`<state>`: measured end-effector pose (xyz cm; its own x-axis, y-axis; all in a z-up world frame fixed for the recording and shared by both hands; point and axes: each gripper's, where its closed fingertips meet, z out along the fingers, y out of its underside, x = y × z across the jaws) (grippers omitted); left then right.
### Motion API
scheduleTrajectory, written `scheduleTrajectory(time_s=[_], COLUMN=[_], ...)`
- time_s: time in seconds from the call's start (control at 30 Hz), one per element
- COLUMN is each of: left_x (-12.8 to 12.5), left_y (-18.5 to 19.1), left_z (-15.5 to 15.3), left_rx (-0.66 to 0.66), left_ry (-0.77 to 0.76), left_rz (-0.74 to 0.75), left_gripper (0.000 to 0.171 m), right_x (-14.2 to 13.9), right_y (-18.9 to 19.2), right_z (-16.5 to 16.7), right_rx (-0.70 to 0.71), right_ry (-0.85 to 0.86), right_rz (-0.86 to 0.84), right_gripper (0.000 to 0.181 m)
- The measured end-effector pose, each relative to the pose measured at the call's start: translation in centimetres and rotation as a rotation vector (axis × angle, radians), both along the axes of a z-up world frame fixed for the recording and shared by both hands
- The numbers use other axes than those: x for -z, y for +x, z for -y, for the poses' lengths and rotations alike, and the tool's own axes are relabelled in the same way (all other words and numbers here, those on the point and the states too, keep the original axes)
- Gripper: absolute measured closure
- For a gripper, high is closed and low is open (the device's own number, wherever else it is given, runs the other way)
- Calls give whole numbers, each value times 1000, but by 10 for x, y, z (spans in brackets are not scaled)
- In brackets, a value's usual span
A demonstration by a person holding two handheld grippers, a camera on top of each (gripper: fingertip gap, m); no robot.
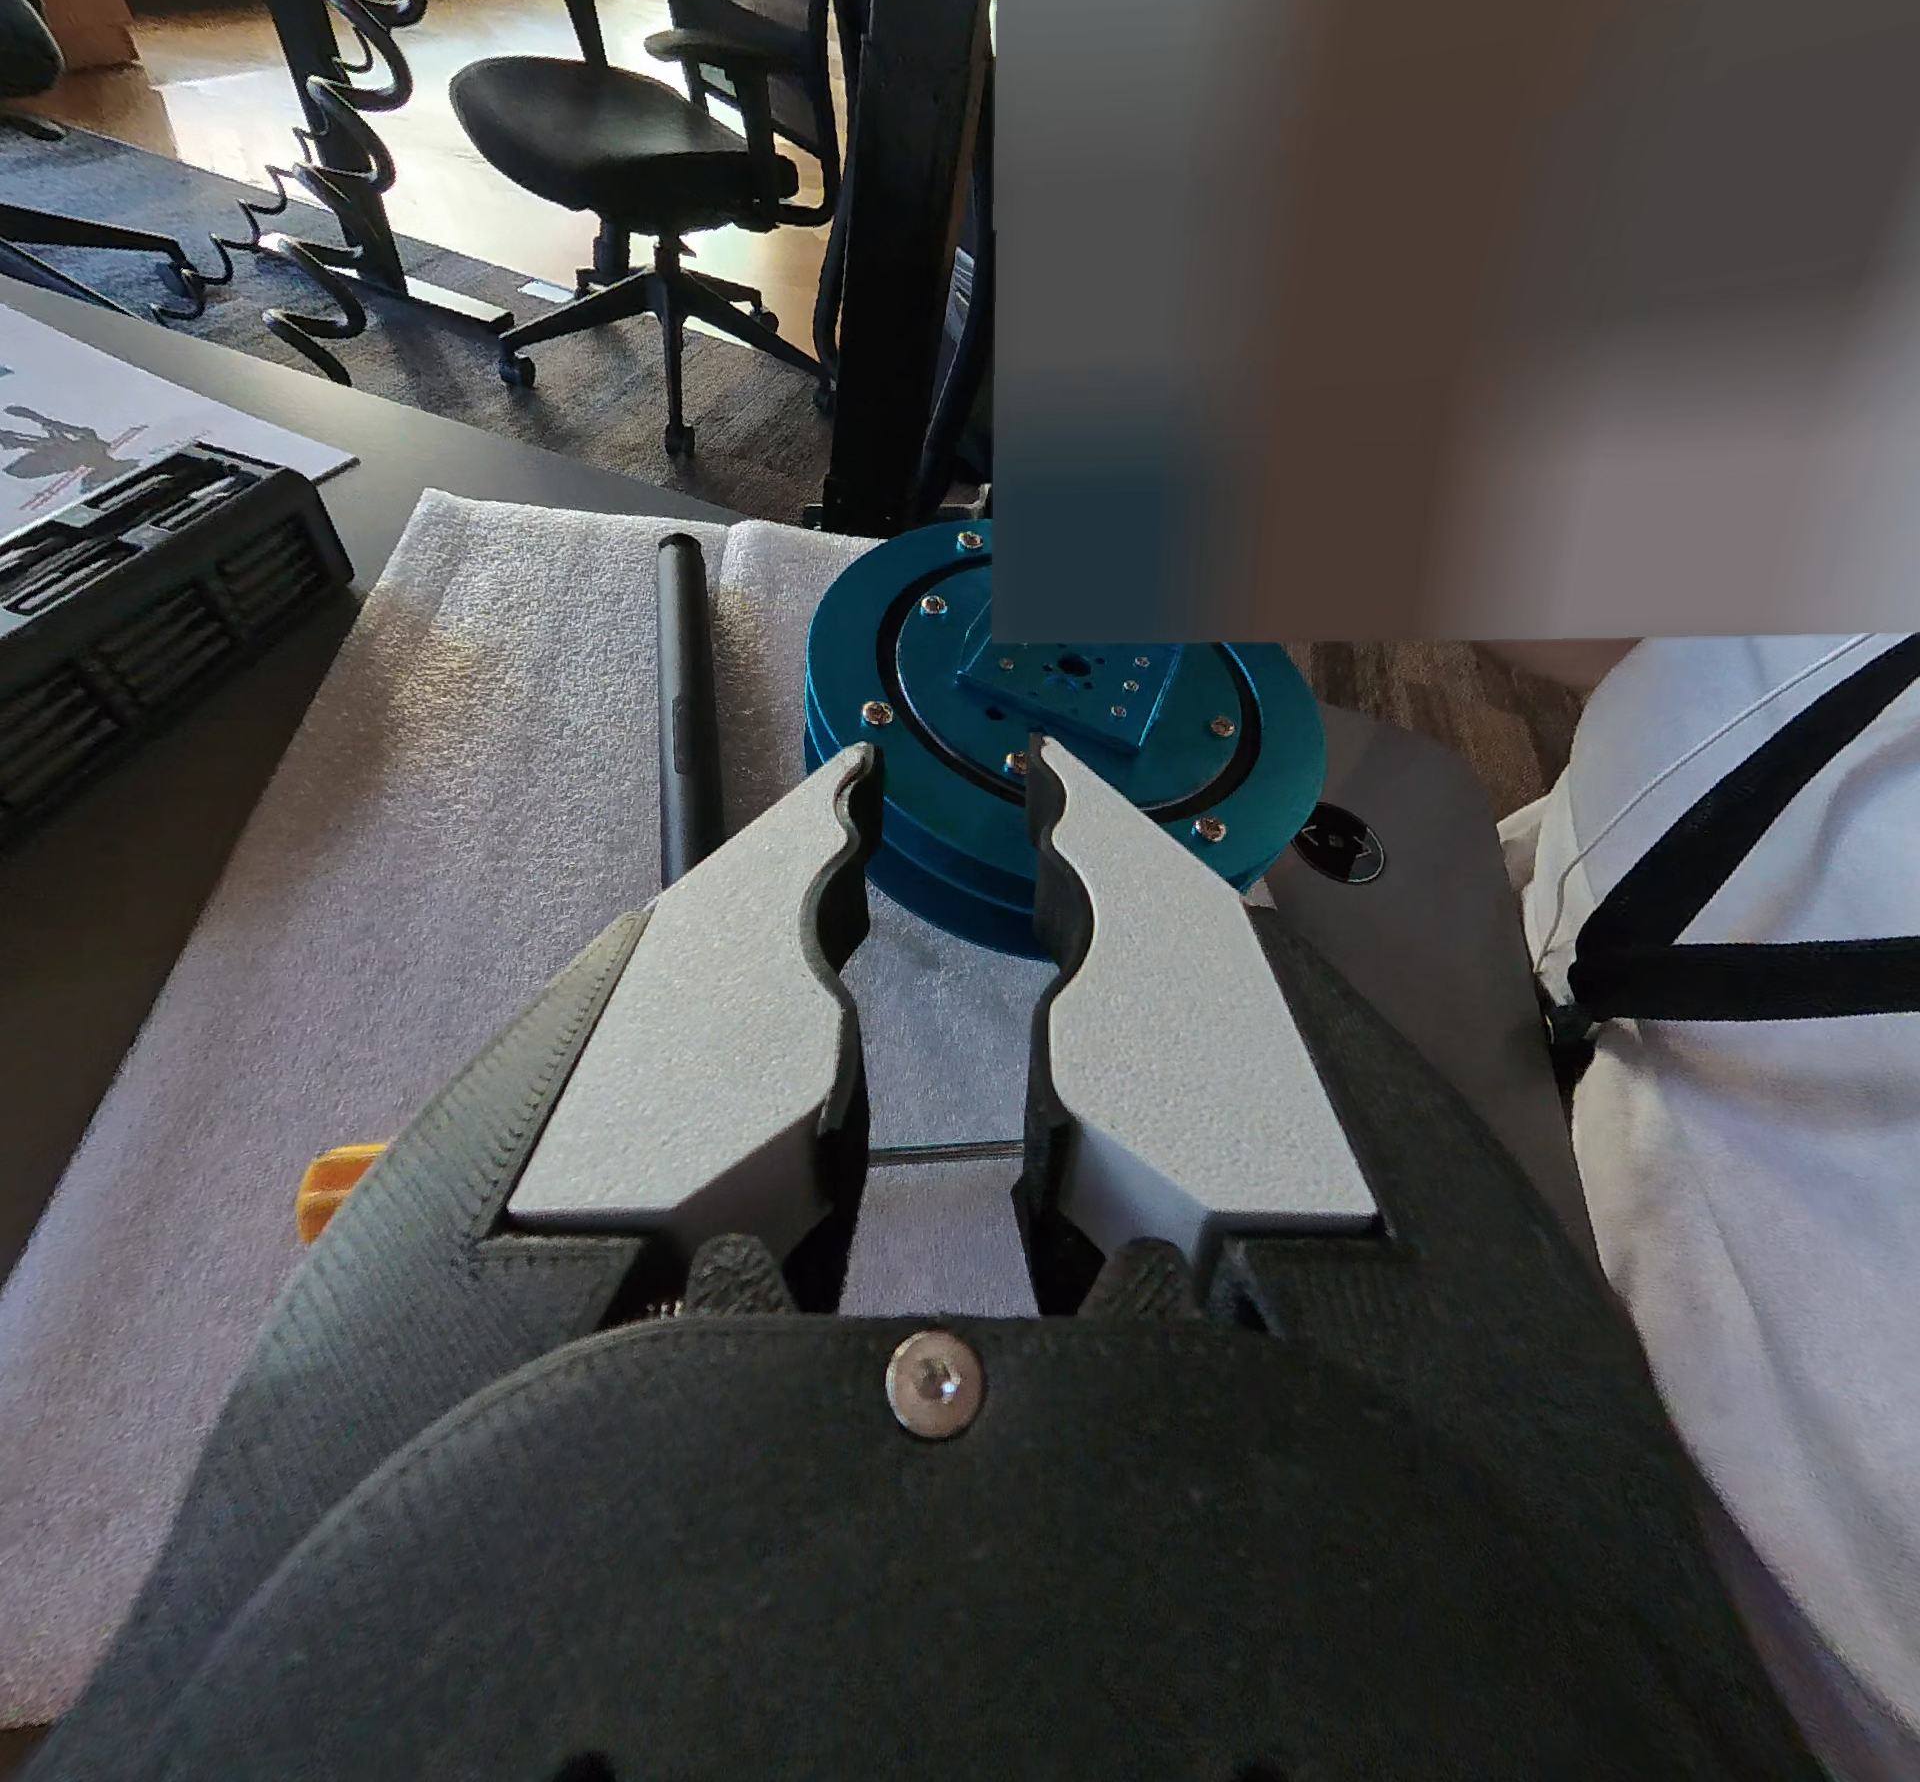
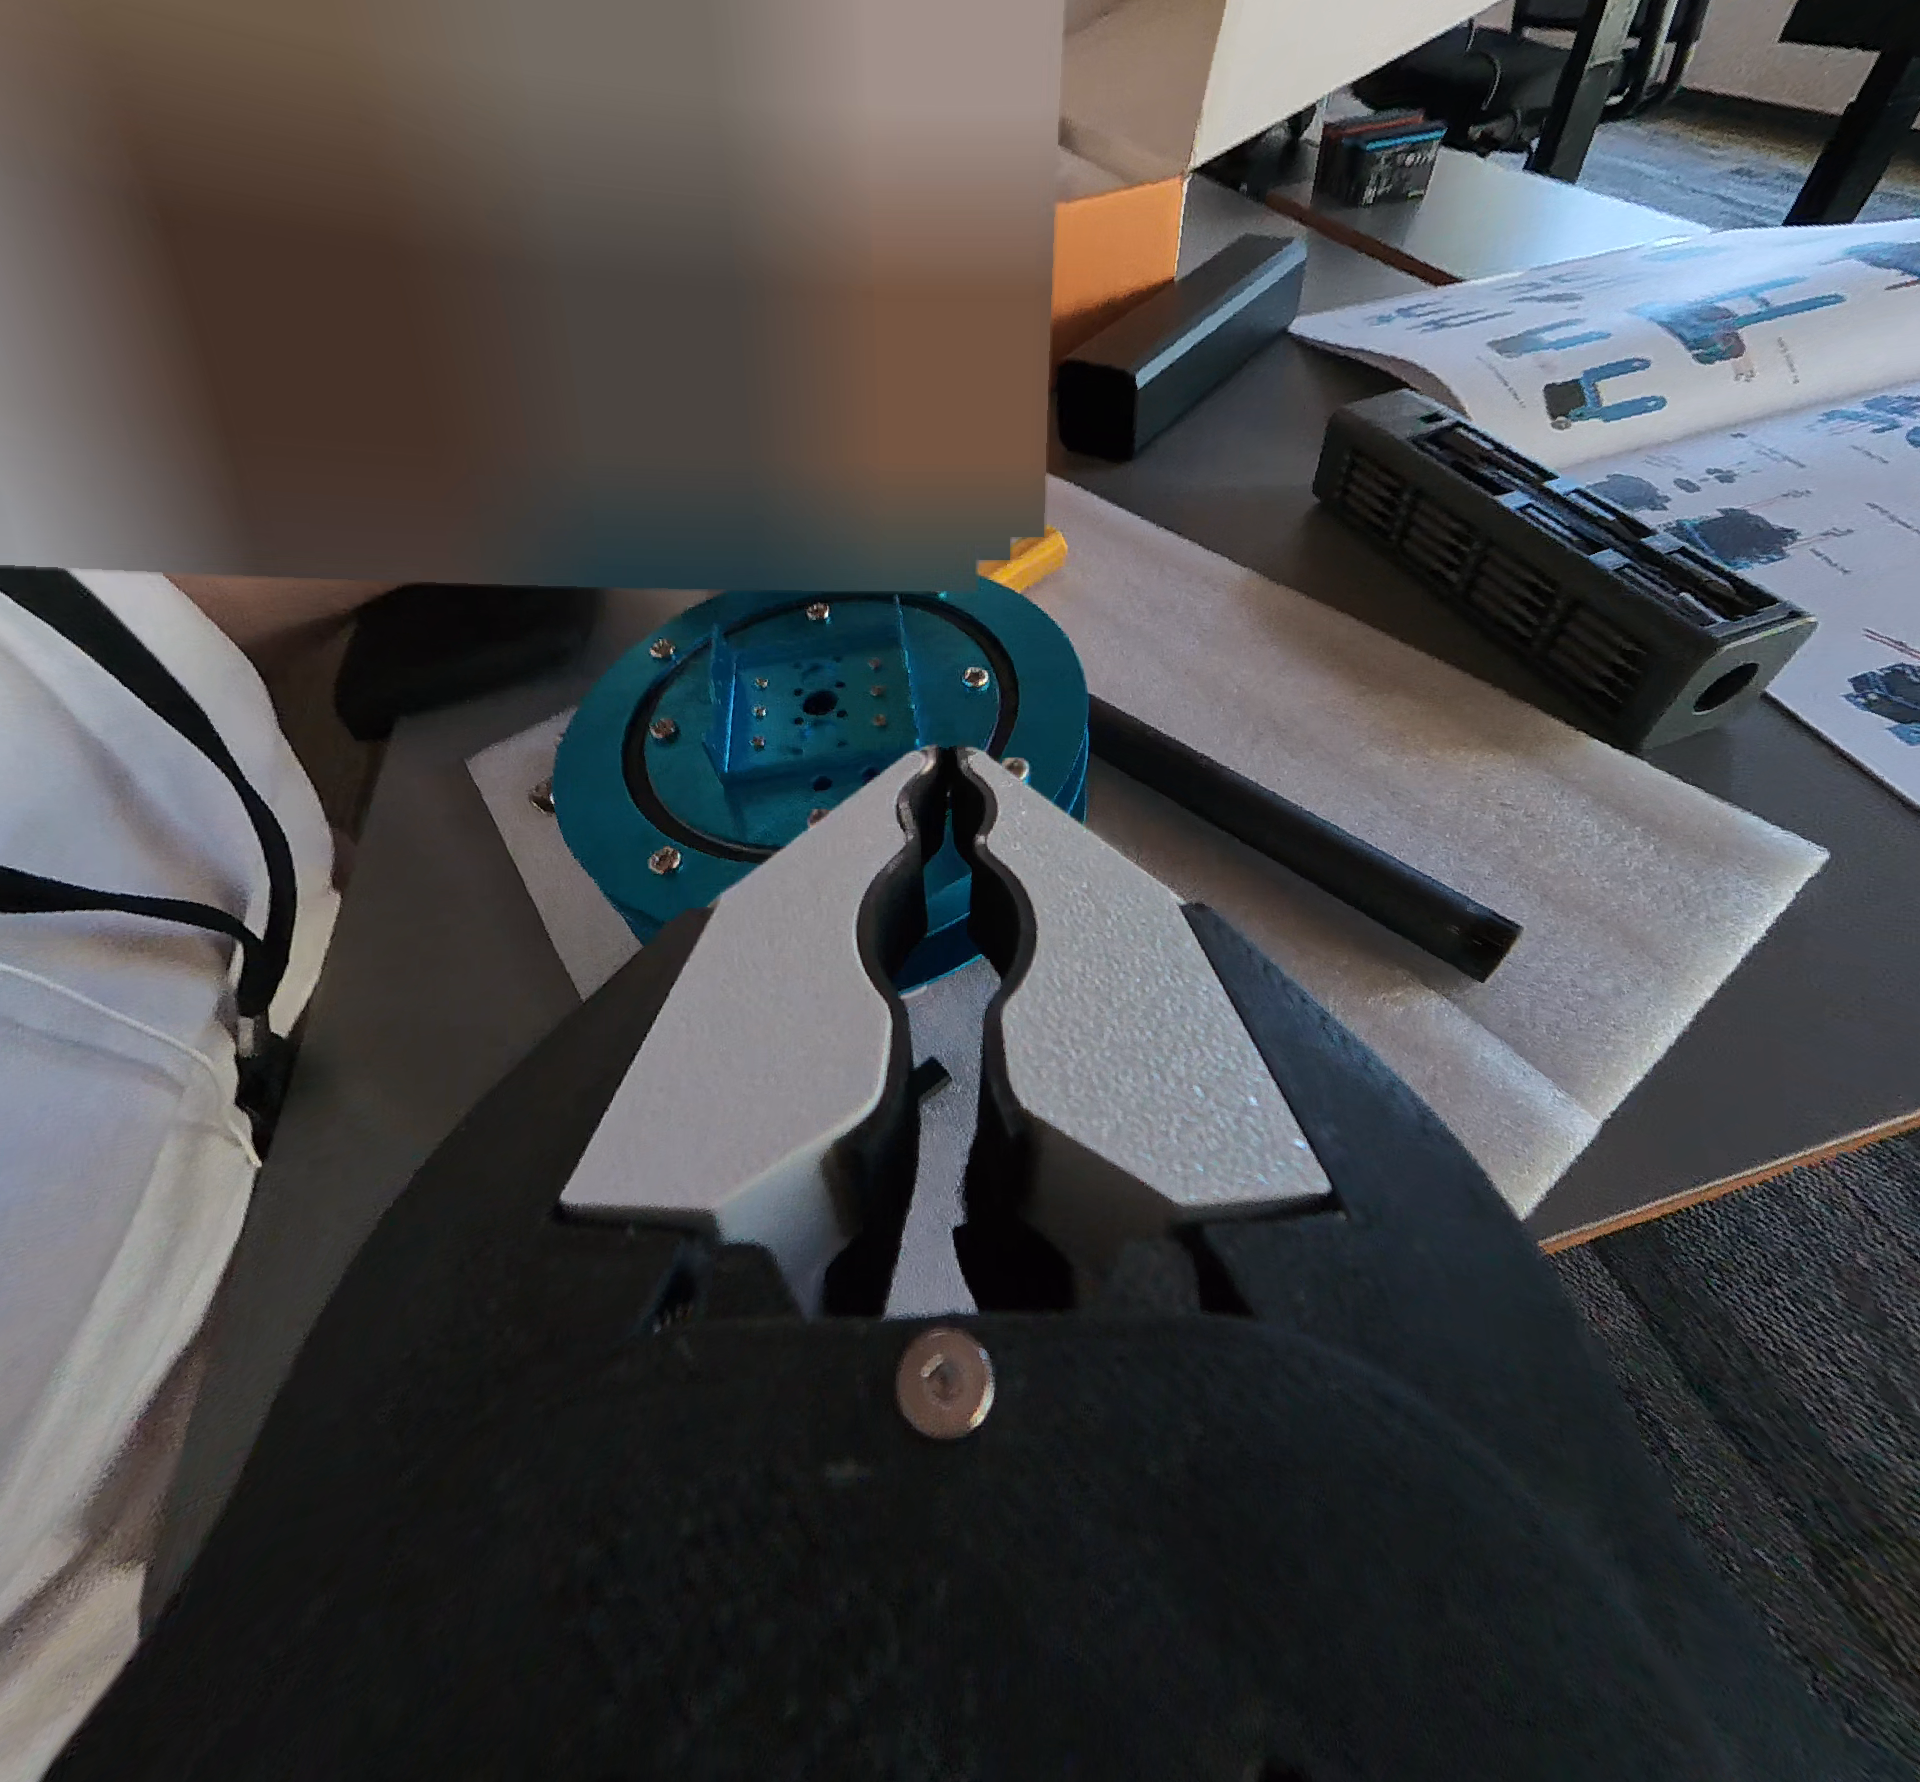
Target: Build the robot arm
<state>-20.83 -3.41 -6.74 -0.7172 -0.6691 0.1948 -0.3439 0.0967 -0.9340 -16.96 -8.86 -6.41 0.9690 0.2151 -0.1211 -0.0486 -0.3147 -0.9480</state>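
Two grippers face one blue round metal base [image 1: 1060,776] from opposite sides, and you hold nothing in either. Your left gripper [image 1: 954,756] is released, its grey fingers [image 1: 727,984] spread with the tips just over the near edge of the base. Your right gripper [image 2: 948,764] is clenched, tips almost meeting, empty, in front of the base's near rim.

The base lies on a white foam sheet [image 2: 1351,797] on the dark grey surface [image 2: 1766,1036]. It has a raised blue bracket at its centre and silver screws around its ring.

Just beside the base lies a dark pen-shaped screwdriver handle [image 1: 686,693], also on the foam. Beyond that, away from the base, sits a black slotted bit case [image 2: 1548,579], resting partly on an open printed manual [image 2: 1714,361]; its small print is too fine to make out. A yellow plastic piece [image 2: 1029,556] shows behind the base. A dark rectangular tube [image 2: 1184,340] lies farther off. No brand marks are legible on the base.
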Motion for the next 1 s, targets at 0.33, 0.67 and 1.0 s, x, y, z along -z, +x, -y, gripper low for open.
scheduleTrajectory(time_s=[0.33,0.67,1.0], left_x=[5,6,4], left_y=[9,8,9], left_z=[0,2,-5], left_rx=[-55,-35,-65], left_ry=[138,88,59], left_rz=[88,53,48], left_gripper=[120,134,146], right_x=[7,-2,1], right_y=[-3,2,-2], right_z=[-2,4,9], right_rx=[-22,-1,10], right_ry=[-32,15,19], right_rz=[55,35,73], right_gripper=[181,181,179])
